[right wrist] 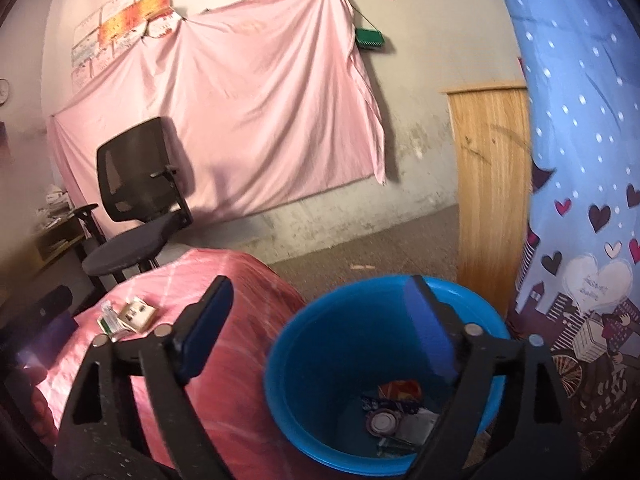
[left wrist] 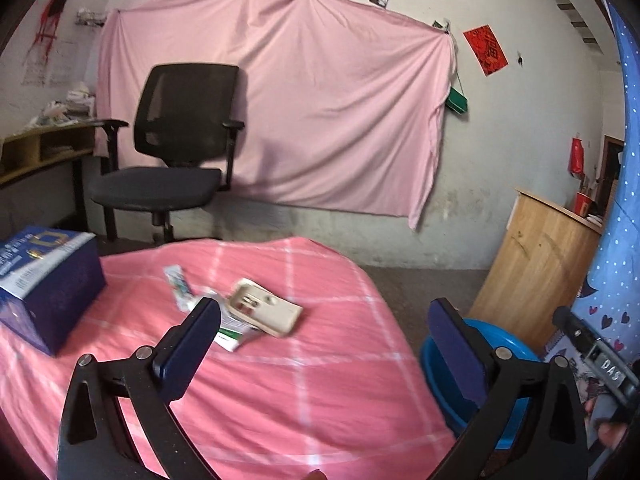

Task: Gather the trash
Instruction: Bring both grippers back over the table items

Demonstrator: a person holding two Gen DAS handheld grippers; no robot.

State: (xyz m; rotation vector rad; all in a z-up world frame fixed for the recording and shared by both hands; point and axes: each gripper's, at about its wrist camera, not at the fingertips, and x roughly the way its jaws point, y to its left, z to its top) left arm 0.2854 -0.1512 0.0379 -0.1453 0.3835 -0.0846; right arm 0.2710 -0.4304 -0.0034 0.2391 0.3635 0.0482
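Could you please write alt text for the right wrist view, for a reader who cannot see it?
The open, empty right gripper hangs above a blue bin holding wrappers and scraps. To its left, more packaging lies on a pink checked cloth.

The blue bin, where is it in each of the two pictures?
Left wrist view: the blue bin sits low on the right, mostly hidden behind the open left gripper.
Right wrist view: it fills the bottom middle, its rim in full view, with trash inside, under the open right gripper.
Shared landmark: the black office chair in front of the pink sheet.
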